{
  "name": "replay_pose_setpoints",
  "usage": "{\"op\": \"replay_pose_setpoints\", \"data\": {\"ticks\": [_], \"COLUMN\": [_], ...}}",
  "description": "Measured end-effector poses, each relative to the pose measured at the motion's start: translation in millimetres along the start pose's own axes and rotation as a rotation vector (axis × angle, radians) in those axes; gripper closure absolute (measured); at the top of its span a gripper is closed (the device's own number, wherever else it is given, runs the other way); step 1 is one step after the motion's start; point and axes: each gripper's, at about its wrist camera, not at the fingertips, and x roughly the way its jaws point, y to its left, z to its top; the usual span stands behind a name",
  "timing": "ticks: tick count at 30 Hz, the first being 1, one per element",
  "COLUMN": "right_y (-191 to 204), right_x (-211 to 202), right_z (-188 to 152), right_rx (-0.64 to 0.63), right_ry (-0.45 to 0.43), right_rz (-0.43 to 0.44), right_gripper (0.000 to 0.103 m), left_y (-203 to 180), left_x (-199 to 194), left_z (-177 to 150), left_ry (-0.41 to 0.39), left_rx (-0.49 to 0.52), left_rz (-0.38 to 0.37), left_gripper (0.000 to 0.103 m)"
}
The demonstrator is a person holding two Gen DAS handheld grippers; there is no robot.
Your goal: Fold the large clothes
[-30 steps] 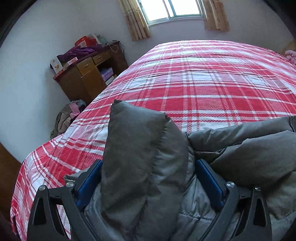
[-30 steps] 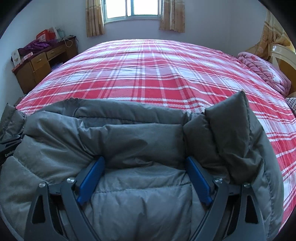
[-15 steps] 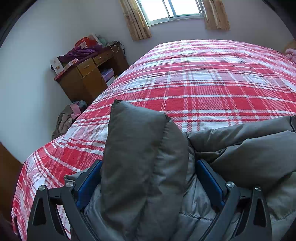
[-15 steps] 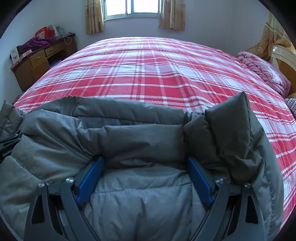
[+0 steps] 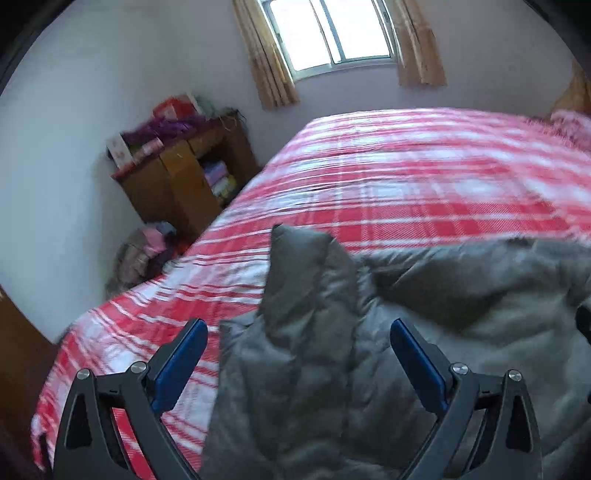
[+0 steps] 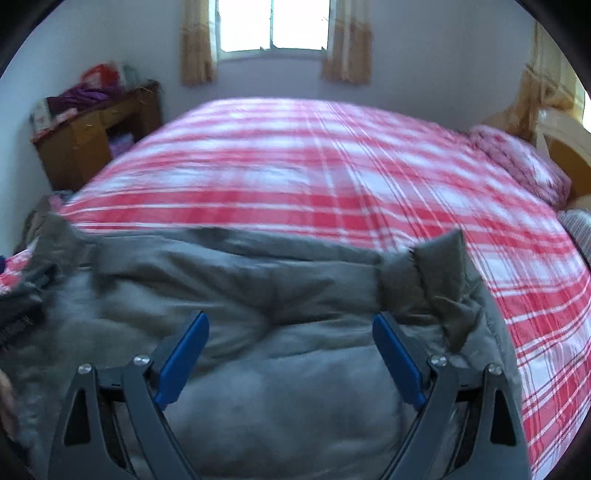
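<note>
Your left gripper [image 5: 299,345] is spread wide, with its blue pads [image 5: 181,363] apart over the puffy gray coat [image 5: 424,332]. Your right gripper [image 6: 291,341] is wide too and holds nothing. The soft, quilted coat lies bunched on the red-and-white checked bed [image 6: 314,177], with one corner [image 6: 439,258] sticking up.

A wooden desk [image 5: 184,177] stands beside the plaid bed [image 6: 332,177], under a window [image 6: 271,24].
</note>
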Motion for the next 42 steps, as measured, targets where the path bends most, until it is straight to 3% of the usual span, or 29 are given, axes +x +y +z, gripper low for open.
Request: {"op": "replay_pose_setpoints", "data": {"ticks": [3,7,10,16,19,21,24,27,29,32,35,38,40,42], "right_y": [32,40,36,37,38,36,29,31,44,56,53,43,42,47], "right_x": [7,38,47,57,58,45,-7,-50,-47,-30,-31,-60,-86,-92], "right_z": [-7,-22,-23,-27,-25,-25,-38,-68,-88,-109,-106,-104,-112,-127], "right_rx": [-0.055,-0.067,-0.052,-0.054,-0.059,-0.071,-0.057,-0.073,-0.130,-0.168,-0.150,-0.110,-0.095,-0.106], "right_ry": [0.026,0.083,0.088,0.100,0.117,0.123,0.042,-0.011,0.023,0.002,0.025,0.010,-0.047,-0.040], "right_rz": [-0.016,-0.039,-0.032,-0.042,-0.040,-0.030,-0.007,-0.023,-0.069,-0.101,-0.086,-0.065,-0.066,-0.062], "right_gripper": [0.011,0.009,0.006,0.003,0.003,0.007,0.007,0.003,0.003,0.003,0.003,0.007,0.004,0.003], "left_y": [1,17,16,1,16,41,73,87,86,81,85,96,93,85], "left_x": [26,47,55,55,34,0,-37,-30,-19,-26,-38,-56,-58,-51], "left_z": [-13,-22,-23,-21,-22,-31,-62,-100,-117,-124,-126,-133,-135,-134], "left_ry": [0.062,0.111,0.126,0.130,0.152,0.107,0.055,0.140,0.196,0.176,0.187,0.170,0.174,0.194], "left_rx": [0.010,-0.101,-0.111,-0.085,-0.100,-0.149,-0.184,-0.226,-0.252,-0.263,-0.298,-0.371,-0.392,-0.378], "left_rz": [0.055,-0.041,-0.055,-0.024,-0.017,-0.045,0.015,0.018,-0.018,-0.012,-0.034,-0.088,-0.134,-0.148], "left_gripper": [0.003,0.003,0.001,0.001,0.001,0.001,0.001,0.001,0.001,0.001,0.001,0.001,0.001,0.002]}}
